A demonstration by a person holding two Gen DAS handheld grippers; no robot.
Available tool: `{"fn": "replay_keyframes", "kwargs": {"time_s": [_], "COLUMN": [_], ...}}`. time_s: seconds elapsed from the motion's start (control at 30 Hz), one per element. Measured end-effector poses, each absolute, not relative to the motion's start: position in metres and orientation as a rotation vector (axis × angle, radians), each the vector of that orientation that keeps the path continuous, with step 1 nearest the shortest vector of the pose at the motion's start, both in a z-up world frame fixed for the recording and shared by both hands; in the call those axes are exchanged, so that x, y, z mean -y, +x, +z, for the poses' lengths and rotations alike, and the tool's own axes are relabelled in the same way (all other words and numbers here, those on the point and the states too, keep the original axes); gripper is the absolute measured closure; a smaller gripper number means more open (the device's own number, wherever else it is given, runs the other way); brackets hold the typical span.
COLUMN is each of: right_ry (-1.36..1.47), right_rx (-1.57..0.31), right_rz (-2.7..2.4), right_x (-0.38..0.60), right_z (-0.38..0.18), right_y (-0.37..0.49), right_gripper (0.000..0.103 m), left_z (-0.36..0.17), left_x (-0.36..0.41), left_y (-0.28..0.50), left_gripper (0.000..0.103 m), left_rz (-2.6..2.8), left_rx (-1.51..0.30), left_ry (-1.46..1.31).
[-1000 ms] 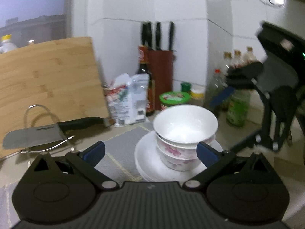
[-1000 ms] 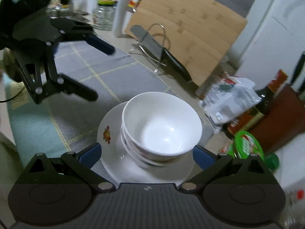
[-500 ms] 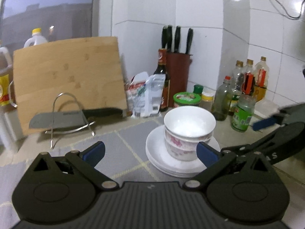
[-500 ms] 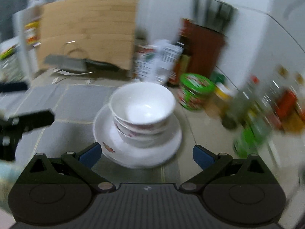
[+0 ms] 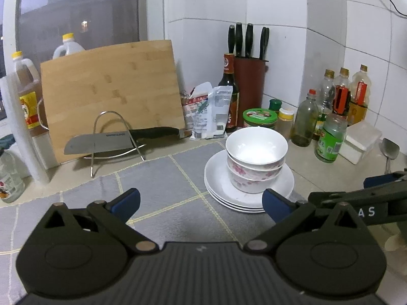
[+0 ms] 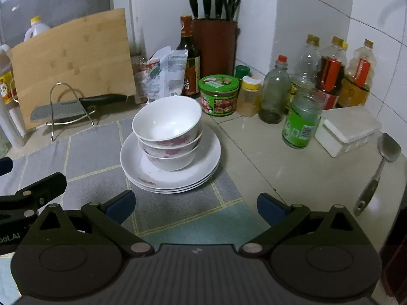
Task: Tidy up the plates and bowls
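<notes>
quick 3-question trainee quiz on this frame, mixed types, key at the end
1. True or false: the stacked bowls sit on the stacked plates.
2. Multiple choice: the cleaver is A) in the knife block, B) resting on the wire rack in front of the cutting board, C) lying on the plates.
3. Fill in: both the left tool and right tool are ____, gripping nothing.

Key: 1 true; 2 B; 3 open.
</notes>
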State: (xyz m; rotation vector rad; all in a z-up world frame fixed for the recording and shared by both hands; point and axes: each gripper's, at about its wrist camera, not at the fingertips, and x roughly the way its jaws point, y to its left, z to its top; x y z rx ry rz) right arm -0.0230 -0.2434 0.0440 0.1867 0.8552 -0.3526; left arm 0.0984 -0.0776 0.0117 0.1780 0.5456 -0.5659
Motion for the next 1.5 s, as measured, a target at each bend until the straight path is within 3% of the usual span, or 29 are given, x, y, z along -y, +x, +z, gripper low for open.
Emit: {"fn": "replay_keyframes", "kwargs": {"time_s": [1.5], "right_ry": [0.172], "right_rx": [-0.805], "right_rz": [-0.386], "right_x": [0.236], "right_z": [0.061], "right_y": [-0.033], "right_gripper": [0.000], "left_z": [0.021], "left_x": [0.073], "left_y": [0.091], "left_gripper": [0.001], "left_rz": [-0.556], "left_rx": [-0.568], "left_ry": [0.143]}}
